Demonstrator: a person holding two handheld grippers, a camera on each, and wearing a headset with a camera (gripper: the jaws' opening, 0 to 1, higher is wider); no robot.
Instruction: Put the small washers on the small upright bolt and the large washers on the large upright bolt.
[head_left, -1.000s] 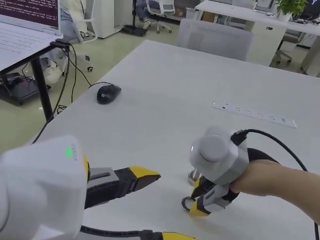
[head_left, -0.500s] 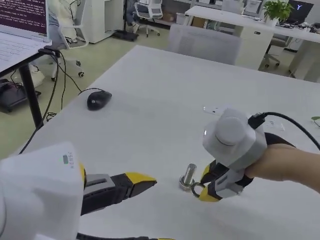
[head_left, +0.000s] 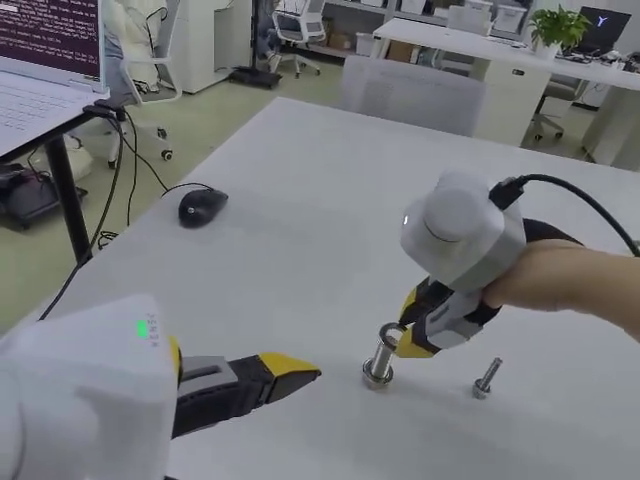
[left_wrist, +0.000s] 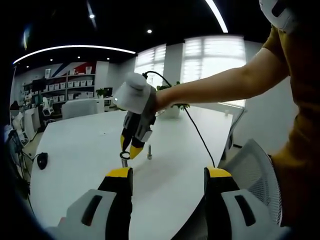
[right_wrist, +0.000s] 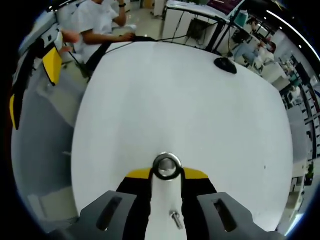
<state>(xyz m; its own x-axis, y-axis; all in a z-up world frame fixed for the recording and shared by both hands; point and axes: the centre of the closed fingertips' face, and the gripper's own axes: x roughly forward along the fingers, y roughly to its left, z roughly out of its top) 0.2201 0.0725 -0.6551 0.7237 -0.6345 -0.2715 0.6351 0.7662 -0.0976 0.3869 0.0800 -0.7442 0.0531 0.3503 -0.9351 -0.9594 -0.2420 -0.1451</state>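
Observation:
A large upright bolt (head_left: 378, 364) stands on the white table (head_left: 300, 230), with a small upright bolt (head_left: 486, 378) to its right. My right gripper (head_left: 403, 340) is shut on a large washer (head_left: 391, 336), held at the top of the large bolt. In the right gripper view the washer (right_wrist: 167, 166) sits pinched between the yellow tips, and the small bolt (right_wrist: 175, 218) shows below it. My left gripper (left_wrist: 167, 175) stands open at the near left with nothing between its fingers (head_left: 288, 366). From there I see the washer (left_wrist: 124, 156) over the large bolt (left_wrist: 124, 163).
A black mouse (head_left: 202, 205) lies at the table's left side. An office chair (head_left: 410, 95) stands at the far edge. A laptop on a side desk (head_left: 40, 70) is off to the left, with cables hanging from it.
My right gripper has lifted the large washer from the table in front of the large bolt up to the bolt's top. The small bolt has come into sight. The left gripper has barely moved.

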